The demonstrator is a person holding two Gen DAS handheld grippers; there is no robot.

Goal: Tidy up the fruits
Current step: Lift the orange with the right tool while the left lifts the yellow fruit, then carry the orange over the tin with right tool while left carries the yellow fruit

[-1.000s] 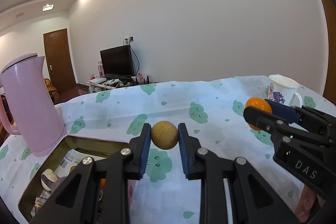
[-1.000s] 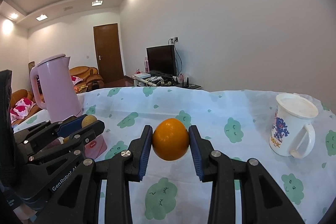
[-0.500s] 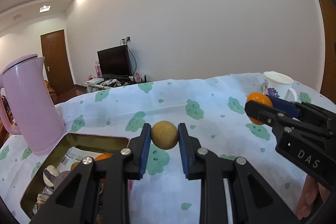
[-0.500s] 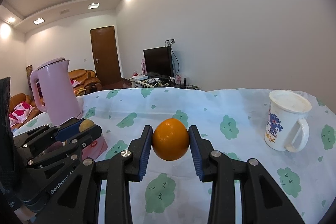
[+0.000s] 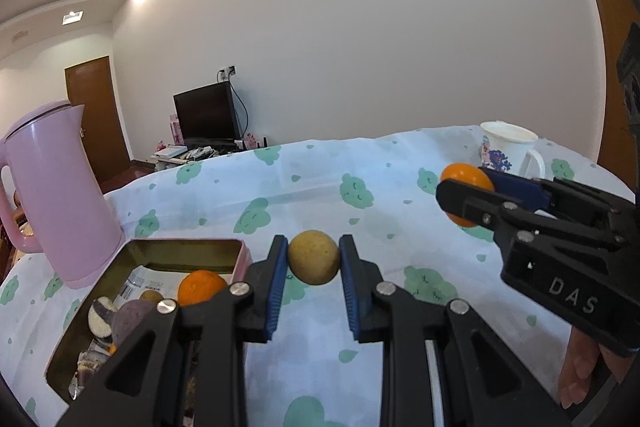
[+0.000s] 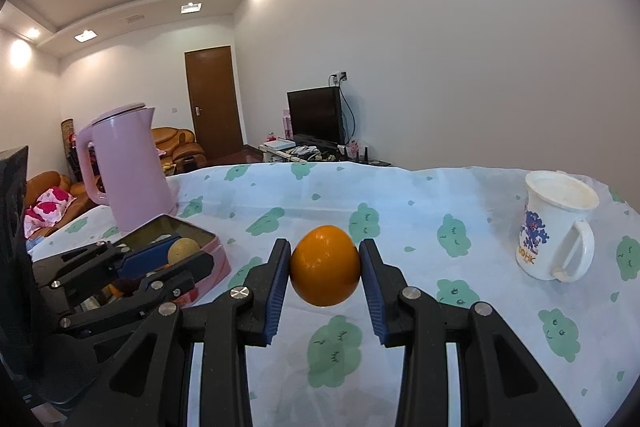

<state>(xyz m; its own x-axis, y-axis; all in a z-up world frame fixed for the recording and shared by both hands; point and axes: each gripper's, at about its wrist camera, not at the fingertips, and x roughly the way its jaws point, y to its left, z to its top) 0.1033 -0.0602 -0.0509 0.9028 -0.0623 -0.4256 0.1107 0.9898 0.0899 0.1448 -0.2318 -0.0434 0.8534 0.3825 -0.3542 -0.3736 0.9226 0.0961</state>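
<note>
My left gripper (image 5: 314, 259) is shut on a small yellow-brown round fruit (image 5: 314, 257), held above the tablecloth just right of a pink tin box (image 5: 188, 251). That tin holds an orange (image 5: 201, 286), a purple item, a small brown fruit and some wrappers. My right gripper (image 6: 325, 267) is shut on an orange (image 6: 324, 265), also held off the table. In the left wrist view the right gripper (image 5: 466, 193) with its orange (image 5: 464, 175) hangs at the right. From the right wrist view, the left gripper (image 6: 182, 255) and its fruit (image 6: 182, 250) sit over the tin's (image 6: 216, 259) near corner.
A tall pink kettle (image 5: 56, 195) stands behind the tin at the left. A white mug (image 6: 554, 227) with a blue print stands at the right on the cloud-patterned tablecloth (image 6: 400, 203). A hand shows under the right gripper's body (image 5: 576, 383).
The left gripper with its yellow-brown fruit has drifted sideways, so the tin and its orange show more fully beside it. The right gripper has kept still with its orange.
</note>
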